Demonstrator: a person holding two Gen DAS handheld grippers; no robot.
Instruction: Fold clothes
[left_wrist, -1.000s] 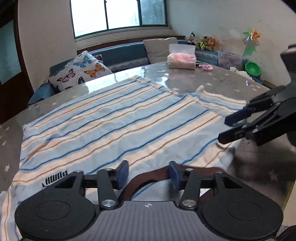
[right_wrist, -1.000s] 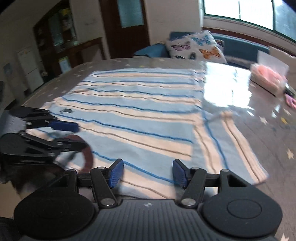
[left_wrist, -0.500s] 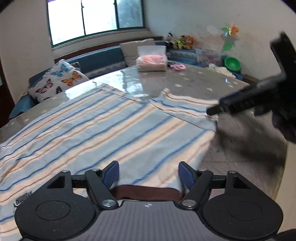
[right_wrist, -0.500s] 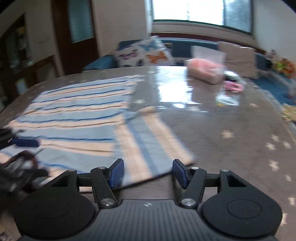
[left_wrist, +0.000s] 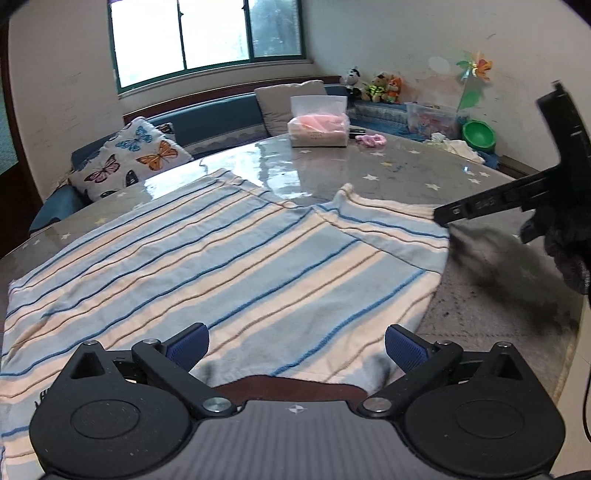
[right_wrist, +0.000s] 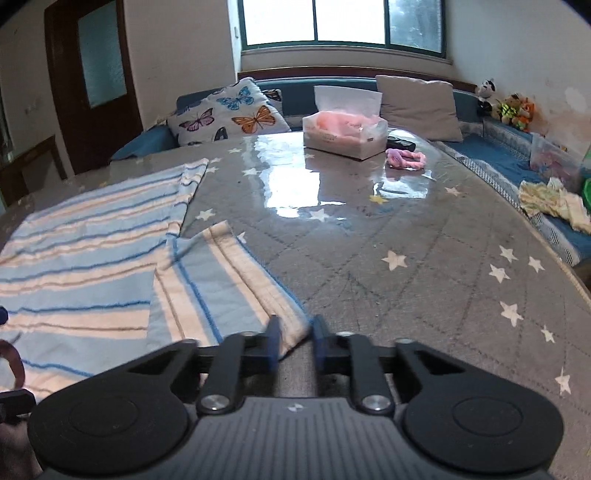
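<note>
A light-blue and cream striped shirt (left_wrist: 221, 258) lies flat on the grey star-patterned table (right_wrist: 406, 240). Its brown collar (left_wrist: 280, 384) sits just below my left gripper (left_wrist: 295, 341), whose jaws stand wide and are still opening above the cloth, gripping nothing. One sleeve (right_wrist: 221, 280) stretches out to the side. At its cuff corner my right gripper (right_wrist: 295, 341) is closing, and the corner sits between its blue pads. The left wrist view shows the right gripper (left_wrist: 441, 216) as a thin bar touching that cuff, held by a gloved hand (left_wrist: 565, 240).
A tissue box (right_wrist: 345, 134) and a pink scrunchie (right_wrist: 404, 158) lie at the far side of the table. A blue bench with a butterfly cushion (right_wrist: 229, 110) runs behind. The table's curved edge (right_wrist: 554, 258) is to the right.
The left jaws have spread much wider over the collar. The right gripper swung from the shirt's body to the sleeve's cuff corner and its jaws came together there.
</note>
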